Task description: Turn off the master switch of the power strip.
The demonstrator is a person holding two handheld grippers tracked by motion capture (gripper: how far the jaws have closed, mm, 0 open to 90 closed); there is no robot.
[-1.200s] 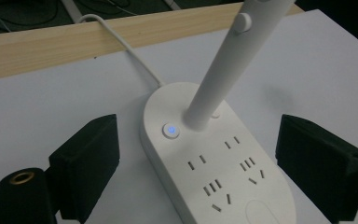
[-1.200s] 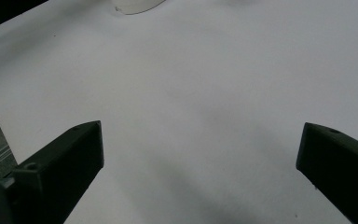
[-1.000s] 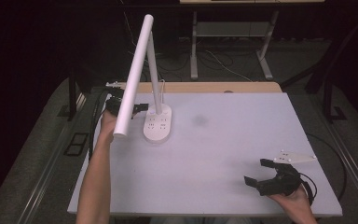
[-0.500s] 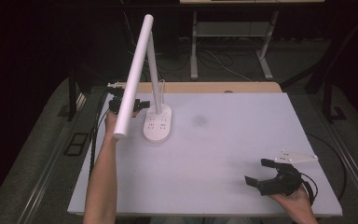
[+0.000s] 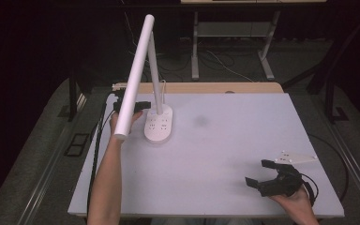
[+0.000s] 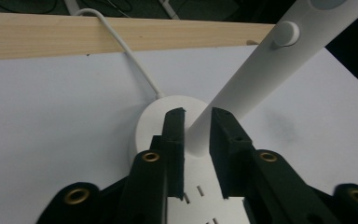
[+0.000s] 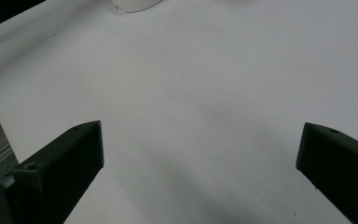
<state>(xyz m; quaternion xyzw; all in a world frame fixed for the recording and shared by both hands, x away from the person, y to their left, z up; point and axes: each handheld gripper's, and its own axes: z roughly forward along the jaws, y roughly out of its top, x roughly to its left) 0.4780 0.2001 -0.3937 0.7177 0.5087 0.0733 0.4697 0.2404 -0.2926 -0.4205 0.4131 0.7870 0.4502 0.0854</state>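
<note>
A: Lamp position? White desk lamp point(image 5: 158, 123), oval base with sockets on top, standing near the table's point(image 5: 225, 140) far left corner. Thin post rises from the base; the long white tube head slopes down toward the near left.

B: Confirmed. Its white cord point(image 6: 126, 51) leaves the back of the base and runs over the wooden strip point(image 6: 74, 35) along the table's far edge.

A: Left gripper point(image 6: 196, 126)?

B: Over the base, at the foot of the post. In the left gripper view the two black jaws stand on either side of the post, narrow gap, the post between them. They have just been closing. The right-hand jaw looks against the post; a thin sliver seems to remain at the other one. Cannot tell whether the pads truly press.

A: From the high view, the left gripper sits at the table's left edge just beside the base, partly hidden behind the lamp head. The forearm runs up along the left edge.

B: Right gripper point(image 5: 258, 174)?

A: Near the table's near right corner, in the hand, well apart from the lamp. Jaws spread wide, nothing between them; bare white tabletop beneath in the right gripper view. Its grey plate lies just behind it.
</note>
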